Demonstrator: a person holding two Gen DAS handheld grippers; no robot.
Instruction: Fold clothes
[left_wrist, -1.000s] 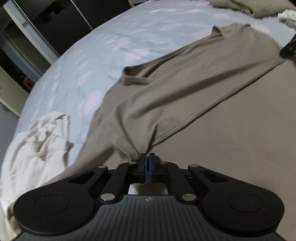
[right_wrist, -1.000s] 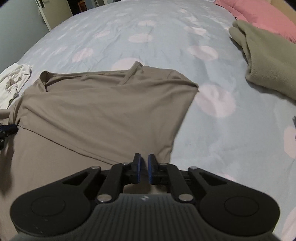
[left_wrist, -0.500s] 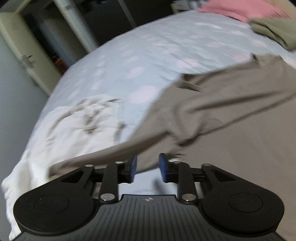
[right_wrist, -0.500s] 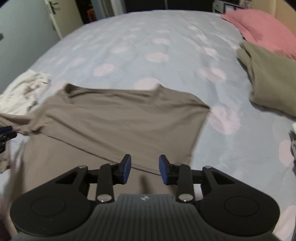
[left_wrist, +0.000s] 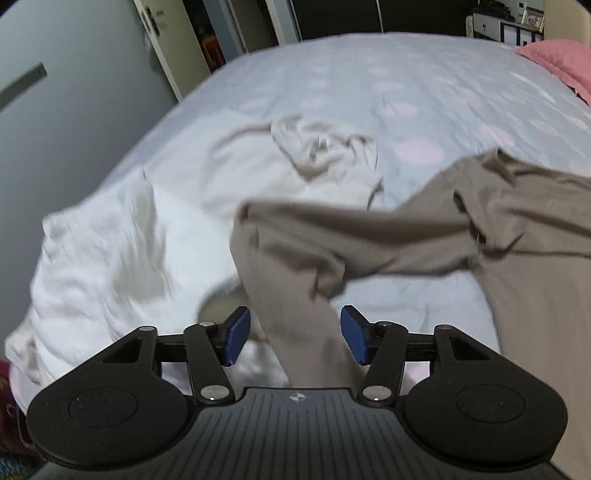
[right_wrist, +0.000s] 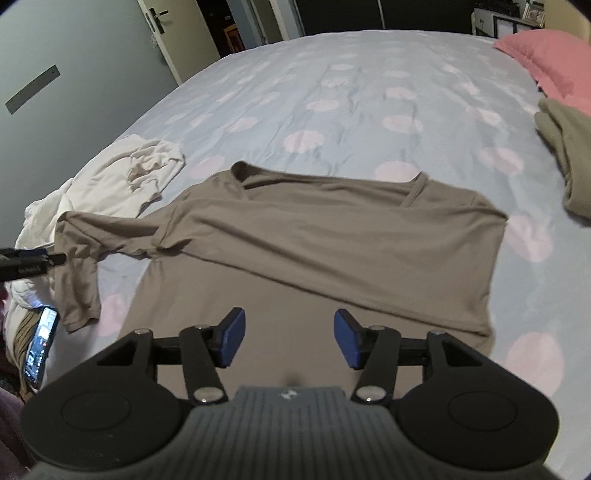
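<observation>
Covering most of both views, the bed (right_wrist: 369, 92) has a pale blue sheet with pink dots; on it the brown shirt (right_wrist: 332, 243) lies spread flat, top part folded down across the body, neckline toward the far side; the right gripper (right_wrist: 286, 338) hangs above the shirt's near lower part, jaws about half apart and just been opening, nothing between the pads, cloth only beneath them; the left gripper (left_wrist: 295, 339) is over the shirt's left sleeve (left_wrist: 295, 295), jaws also just been opening to about half, the sleeve runs down between the blue pads (left_wrist: 236, 336) but neither pad seems to press on it, blurred so not certain.

White clothes (left_wrist: 129, 240) lie crumpled on the bed left of the shirt, the sleeve end draped partly over them in the left view; green blanket (right_wrist: 569, 155) at the right edge of the bed, well apart from the shirt; pink pillow (right_wrist: 546, 59) beyond it at the far right corner.

Right view only: whole shirt outline, the sleeve bent down at the left edge of the bed, tip of the left gripper just beside the sleeve at the frame's left edge, a phone (right_wrist: 40, 345) with lit screen below the sleeve end; left view only: close look at the sleeve between the pads, heavy motion blur; door (right_wrist: 55, 74) with handle at far left in both.
</observation>
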